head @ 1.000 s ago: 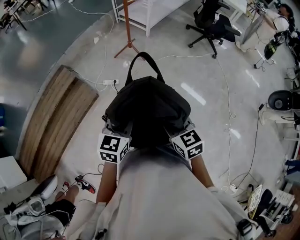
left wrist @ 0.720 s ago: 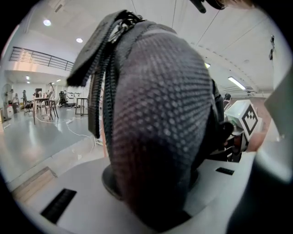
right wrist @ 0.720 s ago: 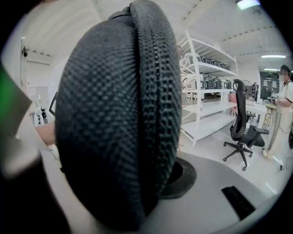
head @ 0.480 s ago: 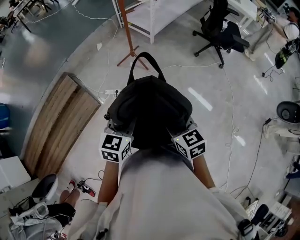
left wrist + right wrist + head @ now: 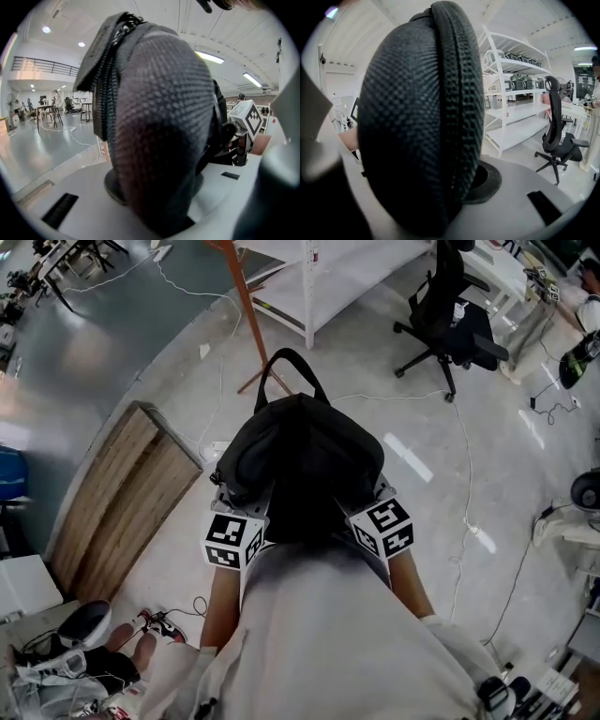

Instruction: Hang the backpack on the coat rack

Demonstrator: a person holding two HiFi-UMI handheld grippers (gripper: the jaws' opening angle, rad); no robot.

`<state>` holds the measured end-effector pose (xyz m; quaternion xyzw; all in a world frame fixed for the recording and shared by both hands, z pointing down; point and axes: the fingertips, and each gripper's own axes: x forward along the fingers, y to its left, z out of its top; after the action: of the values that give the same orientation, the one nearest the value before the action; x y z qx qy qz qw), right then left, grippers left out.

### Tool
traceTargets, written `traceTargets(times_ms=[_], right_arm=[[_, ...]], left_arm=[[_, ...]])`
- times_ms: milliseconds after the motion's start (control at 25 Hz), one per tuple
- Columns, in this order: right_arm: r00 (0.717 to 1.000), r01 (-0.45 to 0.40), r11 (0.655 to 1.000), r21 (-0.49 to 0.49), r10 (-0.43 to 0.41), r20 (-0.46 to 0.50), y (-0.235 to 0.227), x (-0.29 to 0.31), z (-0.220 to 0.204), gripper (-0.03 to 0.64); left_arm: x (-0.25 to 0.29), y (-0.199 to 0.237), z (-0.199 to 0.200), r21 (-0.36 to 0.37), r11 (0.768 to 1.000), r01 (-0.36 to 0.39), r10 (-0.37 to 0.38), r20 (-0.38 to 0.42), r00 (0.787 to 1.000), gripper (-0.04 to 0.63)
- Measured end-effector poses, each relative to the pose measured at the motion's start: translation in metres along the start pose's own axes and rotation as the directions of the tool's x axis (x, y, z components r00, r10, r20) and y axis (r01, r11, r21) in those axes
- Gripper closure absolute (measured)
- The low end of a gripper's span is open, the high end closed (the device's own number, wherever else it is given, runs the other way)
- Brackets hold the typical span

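A black backpack hangs in front of me above the floor, its carry loop pointing away from me. My left gripper is shut on the bag's left side, my right gripper on its right side. In the left gripper view, padded mesh and a zipper of the backpack fill the space between the jaws. The right gripper view shows the same mesh bulk of the backpack clamped there. The coat rack's brown wooden pole rises just beyond the loop, with its feet on the floor.
A white shelving unit stands behind the rack. A black office chair is at the upper right. A wooden board lies on the floor at left. Cables cross the floor; a seated person's legs and shoes are at lower left.
Both grippers have carried the backpack forward. The coat rack pole, the shelving and the chair now sit nearer and lower in the head view. The grips look unchanged.
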<state>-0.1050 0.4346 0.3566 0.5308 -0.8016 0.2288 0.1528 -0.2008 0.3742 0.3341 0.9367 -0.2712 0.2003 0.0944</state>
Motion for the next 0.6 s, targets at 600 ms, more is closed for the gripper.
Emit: traceTargets(times_ms=[600], right_arm=[[0.993, 0.022, 0.999, -0.026, -0.019, 0.119, -0.076, -0.016, 0.046, 0.472]], left_arm=[[0.060, -0.016, 0.067, 0.094, 0.996, -0.002, -0.008, 0.104, 0.995, 0.491]])
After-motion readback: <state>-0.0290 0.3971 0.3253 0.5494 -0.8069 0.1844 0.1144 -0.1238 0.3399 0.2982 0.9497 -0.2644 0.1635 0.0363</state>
